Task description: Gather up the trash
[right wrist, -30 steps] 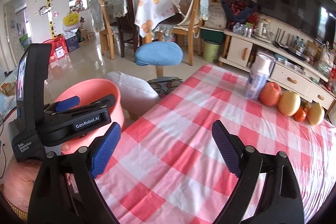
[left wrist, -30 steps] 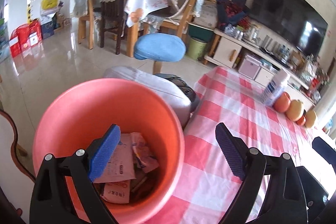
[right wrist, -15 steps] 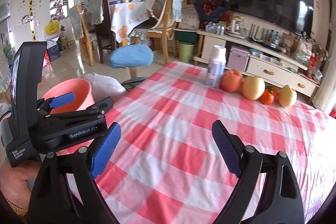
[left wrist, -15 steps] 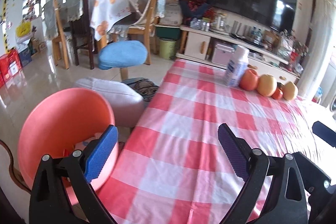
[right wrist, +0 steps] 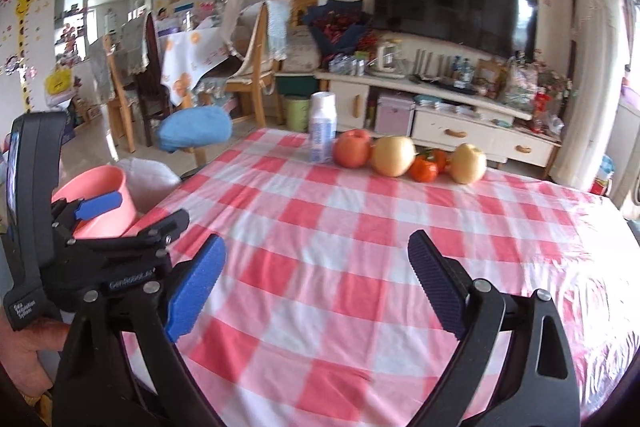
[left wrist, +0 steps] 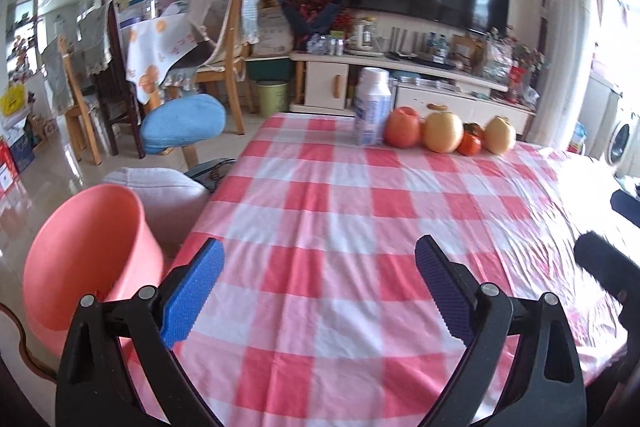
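My left gripper [left wrist: 318,291] hangs open over the near part of the table with the red-and-white checked cloth [left wrist: 352,227], nothing between its blue pads. The pink bin [left wrist: 84,259] stands on the floor left of the table, its inside hidden from here. My right gripper [right wrist: 316,283] is open too and empty, over the same cloth. In the right wrist view the left gripper's body [right wrist: 100,259] shows at the left, held by a hand [right wrist: 24,351], with the pink bin [right wrist: 100,183] behind it. No trash shows on the cloth.
At the table's far edge stand a white bottle [left wrist: 372,107] and a row of fruit [left wrist: 440,131]. A blue-cushioned stool [left wrist: 184,125] and a grey cushion [left wrist: 164,187] sit left of the table. Chairs, a TV cabinet [left wrist: 420,83] and a small green bin [left wrist: 272,97] lie beyond.
Both grippers swung right, from over the pink bin with its paper trash to over the checked cloth. The bin slid to the left edge of both views. Both stayed open and empty.
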`<action>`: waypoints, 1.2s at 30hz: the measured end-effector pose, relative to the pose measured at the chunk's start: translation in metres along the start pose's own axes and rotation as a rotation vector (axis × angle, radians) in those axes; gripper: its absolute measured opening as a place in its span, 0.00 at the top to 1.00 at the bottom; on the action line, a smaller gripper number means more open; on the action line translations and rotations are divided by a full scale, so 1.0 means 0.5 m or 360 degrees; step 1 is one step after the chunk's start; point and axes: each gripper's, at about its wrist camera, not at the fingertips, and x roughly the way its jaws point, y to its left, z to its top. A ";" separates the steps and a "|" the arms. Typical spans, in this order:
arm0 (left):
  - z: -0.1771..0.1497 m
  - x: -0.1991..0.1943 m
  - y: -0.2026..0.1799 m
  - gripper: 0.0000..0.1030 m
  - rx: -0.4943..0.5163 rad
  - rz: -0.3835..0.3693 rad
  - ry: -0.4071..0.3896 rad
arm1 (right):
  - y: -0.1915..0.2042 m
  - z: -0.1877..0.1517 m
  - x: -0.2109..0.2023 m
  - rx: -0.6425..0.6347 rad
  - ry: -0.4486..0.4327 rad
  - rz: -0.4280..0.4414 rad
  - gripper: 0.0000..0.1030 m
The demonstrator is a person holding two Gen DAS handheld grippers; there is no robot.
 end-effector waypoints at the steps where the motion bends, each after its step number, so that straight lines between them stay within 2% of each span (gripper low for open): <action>1: -0.004 -0.008 -0.014 0.08 0.0023 -0.0011 -0.0002 | -0.009 -0.003 -0.011 0.0004 -0.0013 -0.0014 0.09; 10: -0.010 -0.077 -0.094 0.08 0.0105 -0.0081 -0.0089 | -0.090 -0.020 -0.106 0.0098 -0.0143 -0.0133 0.09; 15: -0.003 -0.126 -0.120 0.08 0.0128 -0.0088 -0.0190 | -0.116 -0.023 -0.162 0.0114 -0.0232 -0.0197 0.09; 27: 0.034 -0.249 -0.177 0.05 0.0209 -0.0075 -0.0415 | -0.127 -0.013 -0.269 0.0109 -0.0408 -0.0254 0.08; 36: 0.052 -0.312 -0.179 0.05 0.0189 -0.0080 -0.0503 | -0.142 -0.017 -0.319 0.0135 -0.0475 -0.0303 0.08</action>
